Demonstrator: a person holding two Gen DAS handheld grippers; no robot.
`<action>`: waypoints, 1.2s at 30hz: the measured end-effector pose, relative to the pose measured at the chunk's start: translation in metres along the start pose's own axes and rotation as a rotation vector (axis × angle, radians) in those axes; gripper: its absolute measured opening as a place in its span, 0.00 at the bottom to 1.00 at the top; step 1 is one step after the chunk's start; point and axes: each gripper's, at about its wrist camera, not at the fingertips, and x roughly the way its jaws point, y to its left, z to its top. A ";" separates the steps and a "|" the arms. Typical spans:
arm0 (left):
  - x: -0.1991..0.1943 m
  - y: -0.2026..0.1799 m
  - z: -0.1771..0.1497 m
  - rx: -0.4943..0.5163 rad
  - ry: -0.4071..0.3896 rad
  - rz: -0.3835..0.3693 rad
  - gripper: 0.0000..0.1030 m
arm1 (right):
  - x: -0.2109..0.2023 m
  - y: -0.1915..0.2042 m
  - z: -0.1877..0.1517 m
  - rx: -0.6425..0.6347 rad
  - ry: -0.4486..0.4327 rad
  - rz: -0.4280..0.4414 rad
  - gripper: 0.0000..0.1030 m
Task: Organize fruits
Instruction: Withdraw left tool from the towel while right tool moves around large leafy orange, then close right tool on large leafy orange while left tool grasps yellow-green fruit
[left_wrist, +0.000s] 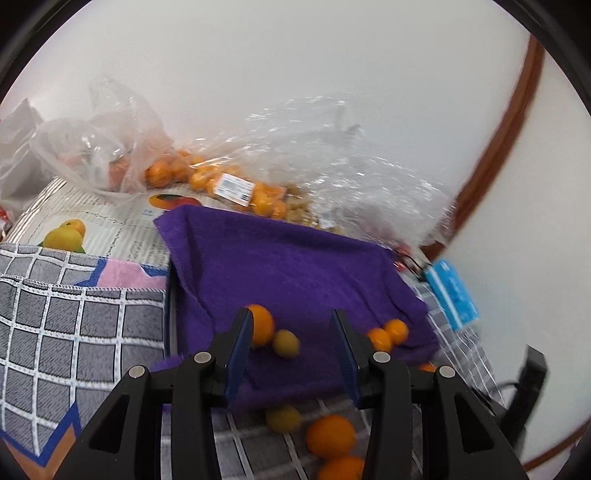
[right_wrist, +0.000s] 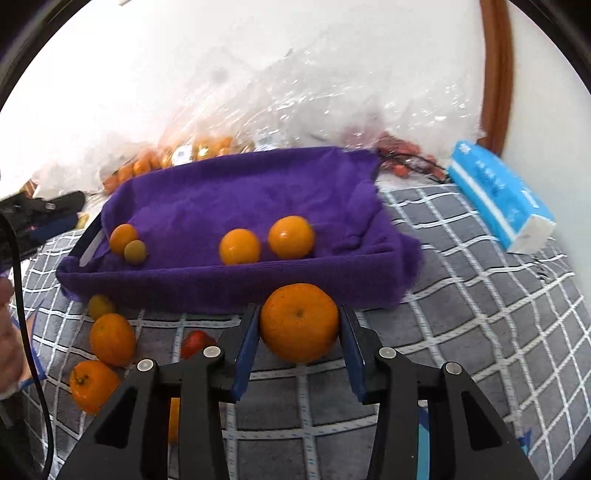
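A tray lined with a purple towel holds two oranges, a third orange and a small yellow-green fruit. My right gripper is shut on a large orange, just in front of the tray's near wall. My left gripper is open and empty above the tray's near edge, with an orange and the yellow-green fruit between its fingers. Loose oranges, a yellow-green fruit and a red fruit lie on the checked cloth.
Clear plastic bags of oranges and other fruit stand behind the tray against the white wall. A blue tissue pack lies at the right. A grey checked cloth covers the table. A black cable hangs at the left.
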 end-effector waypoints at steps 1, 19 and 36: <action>-0.003 -0.001 -0.002 0.004 0.008 -0.009 0.43 | -0.001 -0.002 0.000 0.005 -0.002 0.001 0.41; -0.004 0.032 -0.083 -0.034 0.184 0.053 0.45 | -0.004 -0.005 -0.001 0.023 -0.027 0.059 0.41; 0.016 -0.002 -0.068 0.042 0.145 0.136 0.44 | -0.027 -0.020 -0.012 0.081 -0.095 0.079 0.41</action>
